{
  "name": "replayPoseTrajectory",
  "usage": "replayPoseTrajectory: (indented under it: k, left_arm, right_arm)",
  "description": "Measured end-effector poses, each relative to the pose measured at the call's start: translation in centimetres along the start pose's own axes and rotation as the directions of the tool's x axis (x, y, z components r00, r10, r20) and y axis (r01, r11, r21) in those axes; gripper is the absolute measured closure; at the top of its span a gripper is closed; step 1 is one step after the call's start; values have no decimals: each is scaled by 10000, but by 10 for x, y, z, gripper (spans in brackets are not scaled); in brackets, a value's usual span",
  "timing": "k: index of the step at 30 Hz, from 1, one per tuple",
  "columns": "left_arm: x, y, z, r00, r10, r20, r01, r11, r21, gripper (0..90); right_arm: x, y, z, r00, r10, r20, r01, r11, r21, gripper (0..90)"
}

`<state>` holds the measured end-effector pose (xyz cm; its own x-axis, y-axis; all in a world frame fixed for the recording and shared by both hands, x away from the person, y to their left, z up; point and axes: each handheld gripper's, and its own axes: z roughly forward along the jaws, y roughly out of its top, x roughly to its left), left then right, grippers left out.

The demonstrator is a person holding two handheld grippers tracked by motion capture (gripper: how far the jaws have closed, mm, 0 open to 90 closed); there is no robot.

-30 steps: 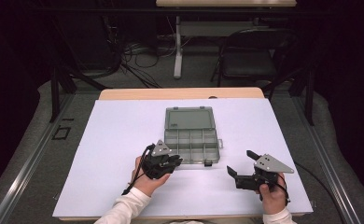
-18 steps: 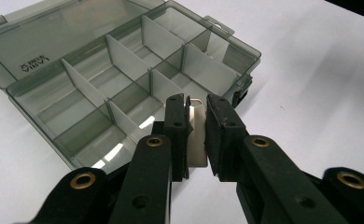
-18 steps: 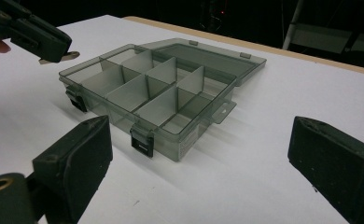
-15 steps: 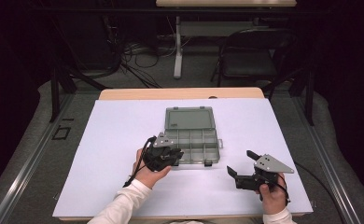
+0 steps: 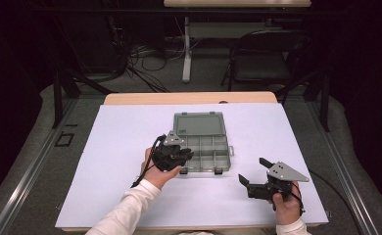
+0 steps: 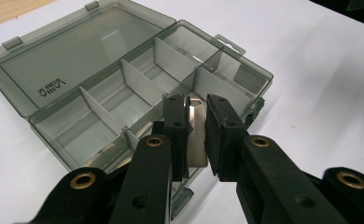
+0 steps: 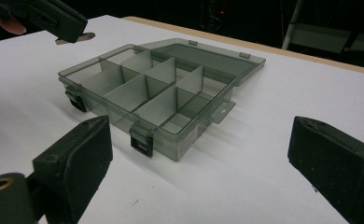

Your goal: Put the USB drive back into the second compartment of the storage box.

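Left gripper (image 6: 196,128) jaws are nearly together, pinching a thin flat grey divider plate (image 6: 197,135) upright between the pads; the plate's top edge with clipped corners pokes just above the jaw tips. From the left gripper view I'm holding it over the near edge of the compartment box (image 6: 138,100), above the front row of cells. High view puts that gripper (image 5: 175,152) at the box's front-left corner, my left hand (image 5: 155,172) behind it on the white table cover (image 5: 125,142).

Right gripper (image 7: 199,154) jaws are spread wide with nothing between them, pointed at the box (image 7: 157,93) from well apart. High view: it (image 5: 257,177) sits low over the cover to the front-right of the box, my right hand (image 5: 287,205) around it.

Box is smoky translucent plastic, lid (image 5: 200,123) laid fully open and flat toward the far side. Dividers (image 7: 147,84) stand upright inside, splitting the tray into cells. Two dark latches (image 7: 140,140) hang on the front wall, a hang tab (image 7: 221,112) sticks out from the right end.
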<state>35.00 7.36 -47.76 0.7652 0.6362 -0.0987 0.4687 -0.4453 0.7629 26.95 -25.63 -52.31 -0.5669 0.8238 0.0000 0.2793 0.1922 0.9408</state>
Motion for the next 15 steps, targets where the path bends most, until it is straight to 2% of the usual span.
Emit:
replayPoseTrajectory:
  k: [8, 15]
  left_arm:
    - [8, 6, 6, 9998, -200, -30, 200, 9998, 33, 794]
    - [12, 10, 11, 9997, -203, -101, 205, 9997, 154, 793]
  right_arm:
    - [-1, -1, -2, 10000, 51, 57, -51, 10000, -18, 62]
    - [0, 0, -2, 10000, 18, 37, -18, 10000, 55, 63]
